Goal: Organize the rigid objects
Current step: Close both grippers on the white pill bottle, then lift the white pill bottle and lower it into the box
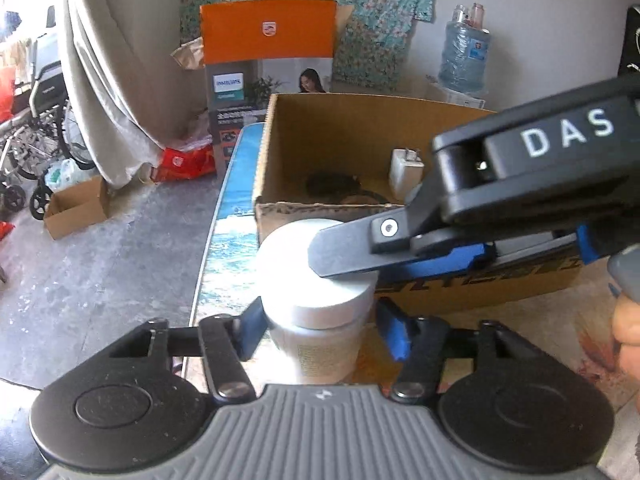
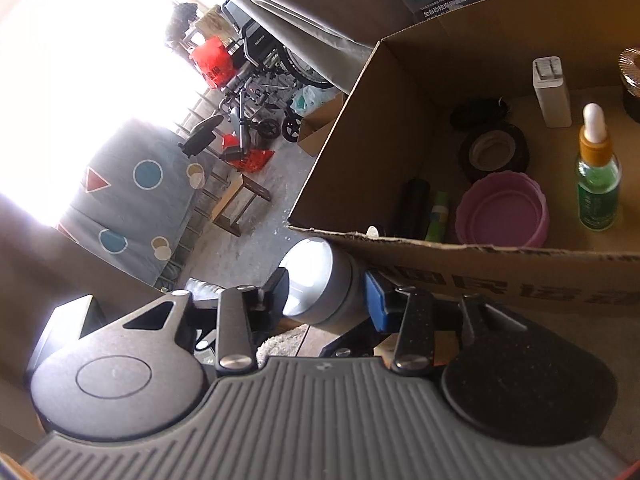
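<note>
1. Beside the cardboard box (image 1: 280, 128) on our table (image 1: 520, 320) stands the white jar (image 1: 316, 292).
2. Our left gripper (image 1: 320, 330) straddles its body, pads apart from it.
3. Our right gripper (image 2: 328, 292) clamps its lid.

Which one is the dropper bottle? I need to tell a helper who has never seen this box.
Look inside the open cardboard box. Right of the pink bowl stands the dropper bottle, upright. It alone is green glass, with an amber collar and a white rubber bulb.

Table (image 1: 232, 216): cardboard box (image 1: 460, 292), white jar (image 1: 320, 344).
</note>
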The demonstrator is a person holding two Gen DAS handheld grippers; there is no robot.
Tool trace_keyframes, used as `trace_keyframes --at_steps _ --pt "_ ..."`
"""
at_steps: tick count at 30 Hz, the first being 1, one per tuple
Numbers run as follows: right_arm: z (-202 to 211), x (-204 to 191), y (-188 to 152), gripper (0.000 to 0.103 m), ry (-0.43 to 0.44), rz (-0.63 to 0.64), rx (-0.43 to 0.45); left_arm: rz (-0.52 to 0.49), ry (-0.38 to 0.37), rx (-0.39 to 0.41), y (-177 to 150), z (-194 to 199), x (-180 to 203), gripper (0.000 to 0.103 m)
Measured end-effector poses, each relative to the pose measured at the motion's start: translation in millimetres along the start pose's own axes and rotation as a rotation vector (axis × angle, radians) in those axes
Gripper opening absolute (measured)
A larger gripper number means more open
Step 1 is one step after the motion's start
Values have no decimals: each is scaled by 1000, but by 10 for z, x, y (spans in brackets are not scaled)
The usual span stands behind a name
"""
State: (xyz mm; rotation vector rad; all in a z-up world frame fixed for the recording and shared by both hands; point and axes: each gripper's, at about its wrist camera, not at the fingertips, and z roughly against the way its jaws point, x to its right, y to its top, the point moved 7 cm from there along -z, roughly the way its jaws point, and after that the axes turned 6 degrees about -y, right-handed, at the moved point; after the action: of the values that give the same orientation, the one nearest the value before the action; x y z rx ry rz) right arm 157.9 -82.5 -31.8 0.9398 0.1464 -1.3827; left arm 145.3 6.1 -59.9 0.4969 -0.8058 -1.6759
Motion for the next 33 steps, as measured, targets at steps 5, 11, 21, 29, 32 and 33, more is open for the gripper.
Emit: trace_keyframes --at_steps 5,11,21,29,32,33 --pt "-54 -9 23 32 2 5 9 23 -4 7 -42 37 -39 54" --pt "44 -53 23 29 14 11 13 10 3 22 -33 215 7 54" --pt "809 -480 178 30 120 93 154 -100 30 183 565 876 388 54" --pt "1755 -382 729 32 73 146 350 -186 -123 274 1265 749 1063 54" --pt "2019 -110 917 32 17 126 393 -191 -199 253 1404 526 1307 54" --pt "2086 16 989 32 -3 111 401 -193 -222 238 1433 432 1388 54"
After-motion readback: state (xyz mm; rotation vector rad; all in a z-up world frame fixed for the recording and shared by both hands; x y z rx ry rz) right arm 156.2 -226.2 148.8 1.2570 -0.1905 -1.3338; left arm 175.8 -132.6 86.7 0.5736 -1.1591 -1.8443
